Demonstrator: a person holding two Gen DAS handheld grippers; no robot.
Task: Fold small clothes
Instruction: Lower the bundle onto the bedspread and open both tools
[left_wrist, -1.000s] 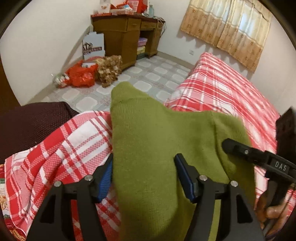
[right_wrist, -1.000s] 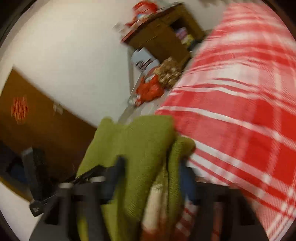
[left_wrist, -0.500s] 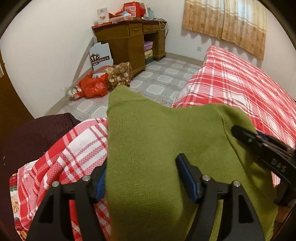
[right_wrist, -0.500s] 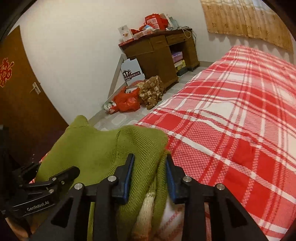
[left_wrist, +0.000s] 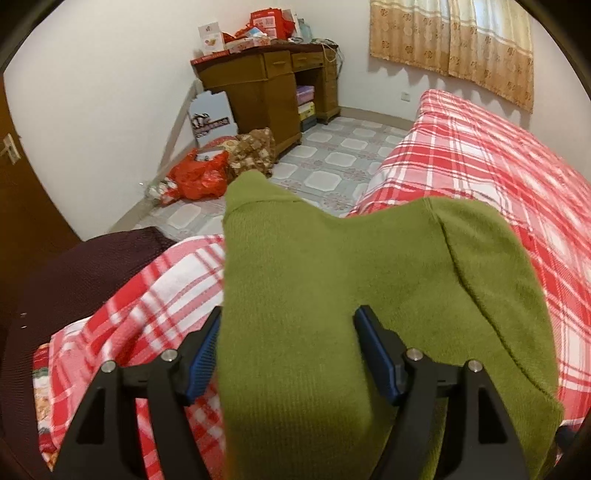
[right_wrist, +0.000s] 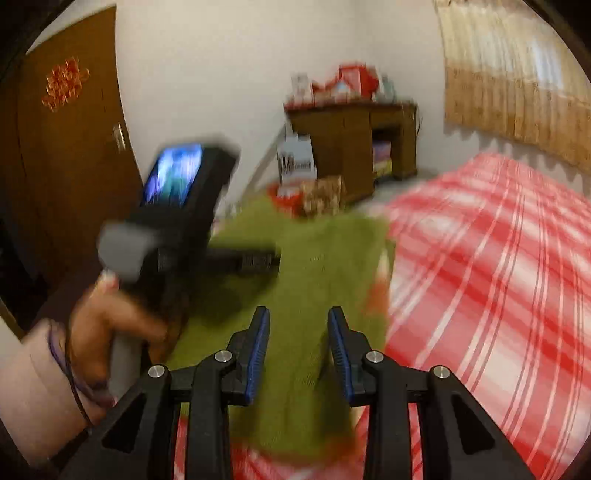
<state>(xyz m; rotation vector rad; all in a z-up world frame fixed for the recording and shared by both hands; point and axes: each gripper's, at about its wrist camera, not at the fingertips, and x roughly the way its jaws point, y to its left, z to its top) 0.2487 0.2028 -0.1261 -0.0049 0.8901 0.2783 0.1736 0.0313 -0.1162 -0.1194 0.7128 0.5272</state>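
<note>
A small green knit garment (left_wrist: 332, 288) lies over the near corner of a red plaid bed (left_wrist: 498, 155). In the left wrist view it fills the gap of my left gripper (left_wrist: 286, 349), which is shut on it with a thick fold between the blue pads (left_wrist: 201, 354). In the blurred right wrist view the garment (right_wrist: 306, 266) lies flat ahead. My right gripper (right_wrist: 298, 345) is open and empty just above it. The hand-held left gripper (right_wrist: 177, 221) shows at the left of that view.
A wooden desk (left_wrist: 266, 81) with boxes on top stands at the far wall. A red bag (left_wrist: 201, 177) and a brown bundle (left_wrist: 253, 149) lie on the tiled floor. A dark cloth (left_wrist: 62, 273) lies at the left. A door (right_wrist: 62, 147) stands further left.
My right gripper has let go of the garment, opened and pulled back up. The garment's right side now lies down on the bed. My left gripper keeps its hold.
</note>
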